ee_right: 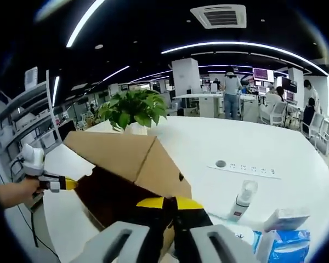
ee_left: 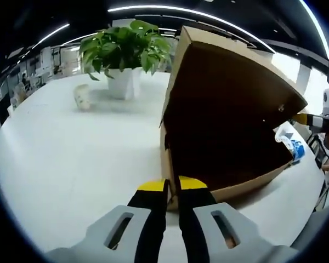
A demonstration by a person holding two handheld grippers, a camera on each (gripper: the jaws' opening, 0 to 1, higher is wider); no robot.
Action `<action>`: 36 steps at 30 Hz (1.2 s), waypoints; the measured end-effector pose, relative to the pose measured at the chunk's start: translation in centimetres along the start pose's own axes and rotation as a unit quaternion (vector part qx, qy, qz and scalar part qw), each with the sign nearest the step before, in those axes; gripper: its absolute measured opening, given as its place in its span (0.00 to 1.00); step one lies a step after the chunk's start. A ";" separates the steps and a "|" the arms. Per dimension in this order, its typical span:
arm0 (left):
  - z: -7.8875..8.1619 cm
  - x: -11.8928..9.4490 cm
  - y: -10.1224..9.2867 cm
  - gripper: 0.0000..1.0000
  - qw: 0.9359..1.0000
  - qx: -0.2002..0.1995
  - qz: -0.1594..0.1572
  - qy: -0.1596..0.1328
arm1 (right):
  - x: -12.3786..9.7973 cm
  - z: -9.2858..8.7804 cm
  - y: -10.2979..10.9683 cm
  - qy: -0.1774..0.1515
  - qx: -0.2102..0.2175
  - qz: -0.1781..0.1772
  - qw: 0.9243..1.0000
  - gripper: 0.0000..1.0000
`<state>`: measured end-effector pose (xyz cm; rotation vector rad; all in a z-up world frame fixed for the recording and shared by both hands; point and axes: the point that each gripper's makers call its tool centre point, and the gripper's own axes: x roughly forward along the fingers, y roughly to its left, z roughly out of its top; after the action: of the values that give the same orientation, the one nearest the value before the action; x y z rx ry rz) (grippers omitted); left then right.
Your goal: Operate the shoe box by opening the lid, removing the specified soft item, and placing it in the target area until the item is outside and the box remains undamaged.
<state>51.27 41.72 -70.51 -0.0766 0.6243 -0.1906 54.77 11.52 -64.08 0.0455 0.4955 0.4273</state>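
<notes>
Both hand-held grippers, left (ee_left: 172, 189) and right (ee_right: 170, 211), jaws together on the shoe box (ee_left: 230, 115) edges.

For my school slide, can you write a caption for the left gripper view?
The left hand-held gripper, jaws together, at the cardboard shoe box, lid raised, on a white table near a potted plant.

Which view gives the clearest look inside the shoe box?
The left gripper view: the shoe box faces that camera with its open side, so the dark brown interior shows, though too shadowed to make out any item inside. The right gripper view shows the box's outer cardboard and raised lid from behind the right tongs.
</notes>
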 end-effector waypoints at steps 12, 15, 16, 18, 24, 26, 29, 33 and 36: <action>2.9 -1.6 0.0 0.08 0.998 0.049 -0.013 -0.043 | 0.0 -2.5 0.4 0.023 -0.008 0.009 1.000 0.00; 3.7 -2.0 -0.5 0.09 0.996 0.060 -0.024 -0.057 | 0.1 -2.7 0.5 0.026 -0.009 0.011 1.000 0.00; 3.9 -2.1 -0.6 0.09 0.995 0.071 -0.026 -0.058 | 0.2 -2.9 0.7 0.028 -0.010 0.014 0.999 0.00; 3.9 -2.1 -0.9 0.10 0.995 0.073 -0.033 -0.058 | 0.2 -3.2 0.9 0.030 -0.012 0.017 0.999 0.00; 4.2 -2.5 -1.3 0.12 0.993 0.085 -0.042 -0.068 | -0.1 -3.7 1.7 0.034 -0.045 0.031 0.998 0.00; 4.1 -2.5 -1.5 0.12 0.993 0.088 -0.046 -0.065 | -0.2 -3.9 1.8 0.035 -0.071 0.035 0.996 0.02; 3.8 -2.5 -1.5 0.13 0.992 0.098 -0.046 -0.061 | -0.3 -4.3 2.1 0.034 -0.094 0.045 0.994 0.06; 3.2 -2.5 -1.5 0.15 0.992 0.103 -0.044 -0.054 | -0.4 -4.7 2.1 0.037 -0.101 0.049 0.993 0.09; 2.9 -2.5 -1.4 0.17 0.993 0.100 -0.042 -0.053 | -0.4 -4.9 2.1 0.039 -0.102 0.051 0.993 0.13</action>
<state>50.77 40.93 -66.56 0.0808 0.4942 -0.3275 51.30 13.00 -67.92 -0.1449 0.5260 0.5789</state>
